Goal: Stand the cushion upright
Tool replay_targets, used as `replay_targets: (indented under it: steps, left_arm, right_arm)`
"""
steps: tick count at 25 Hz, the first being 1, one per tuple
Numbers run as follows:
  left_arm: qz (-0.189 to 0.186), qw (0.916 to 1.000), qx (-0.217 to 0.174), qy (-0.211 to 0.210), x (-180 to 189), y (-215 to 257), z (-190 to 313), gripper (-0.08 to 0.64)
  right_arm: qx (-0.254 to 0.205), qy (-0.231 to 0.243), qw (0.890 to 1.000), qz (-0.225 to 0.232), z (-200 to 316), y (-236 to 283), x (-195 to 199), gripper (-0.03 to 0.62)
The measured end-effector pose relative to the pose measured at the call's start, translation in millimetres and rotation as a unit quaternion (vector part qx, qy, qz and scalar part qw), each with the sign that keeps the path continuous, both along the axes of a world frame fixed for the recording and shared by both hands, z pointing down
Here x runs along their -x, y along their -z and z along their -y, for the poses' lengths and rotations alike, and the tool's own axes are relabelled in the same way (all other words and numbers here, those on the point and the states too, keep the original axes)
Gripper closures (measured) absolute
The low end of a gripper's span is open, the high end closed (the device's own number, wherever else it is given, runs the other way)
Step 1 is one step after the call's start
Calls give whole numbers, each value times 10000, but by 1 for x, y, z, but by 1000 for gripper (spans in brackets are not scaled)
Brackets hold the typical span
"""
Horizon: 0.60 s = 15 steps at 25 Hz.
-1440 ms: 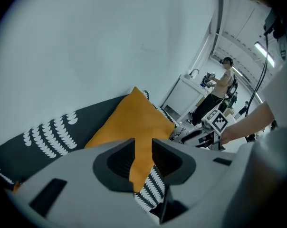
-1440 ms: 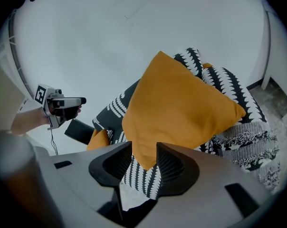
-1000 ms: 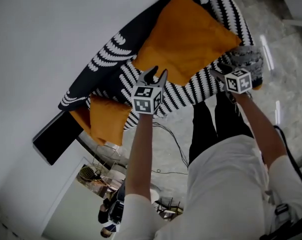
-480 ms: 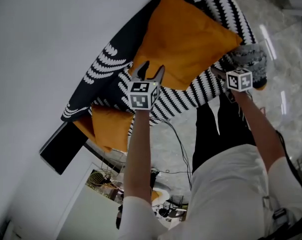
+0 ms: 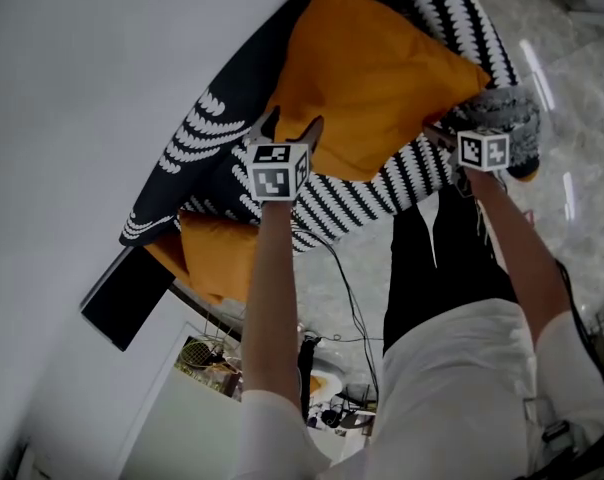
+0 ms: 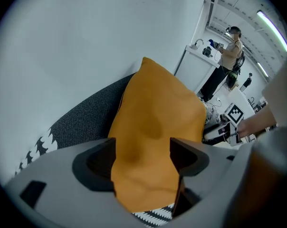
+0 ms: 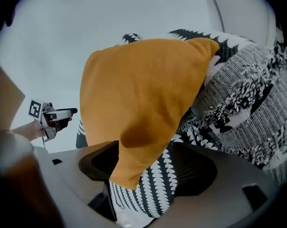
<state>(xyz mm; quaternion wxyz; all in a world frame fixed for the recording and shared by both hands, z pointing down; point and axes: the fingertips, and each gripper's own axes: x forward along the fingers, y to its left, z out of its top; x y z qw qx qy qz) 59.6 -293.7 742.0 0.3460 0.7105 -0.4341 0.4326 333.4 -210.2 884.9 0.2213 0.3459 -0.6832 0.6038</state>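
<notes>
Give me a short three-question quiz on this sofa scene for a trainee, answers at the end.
1. True or false: the large orange fabric cushion is hidden under the black-and-white patterned throw.
2. What sits between the left gripper's jaws? A that cushion; B a book; C nothing.
3. Fill in: the right gripper's jaws stand ___.
Key: 1 false; 2 A; 3 apart. Both grippers' jaws have just been opening.

"What are the arms doing?"
"The left arm (image 5: pixel 270 298) and right arm (image 5: pixel 512 258) are both reaching forward."
"And the jaws?"
"The left gripper (image 5: pixel 292 123) and right gripper (image 5: pixel 440 136) have just been opening. Each is gaping wide, with a cushion (image 5: pixel 372 78) corner sitting unpinched between."
</notes>
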Motion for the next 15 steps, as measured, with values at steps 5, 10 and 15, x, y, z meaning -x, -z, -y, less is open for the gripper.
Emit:
replay_targets:
  steps: [5,10,15]
  left_arm:
    - [158,9996,190,-115,7,-22,7,170]
    - [156,9991,341,-199,3,-44,13,140]
    - [240,9989,377,-157,6,-54,15,172]
  right_arm:
    - [127,-112,9997,152,4,-13,4,232]
    - [105,-4,9995,296,11,-19,9,232]
    - [-37,61,9993,367,15,-17,17,244]
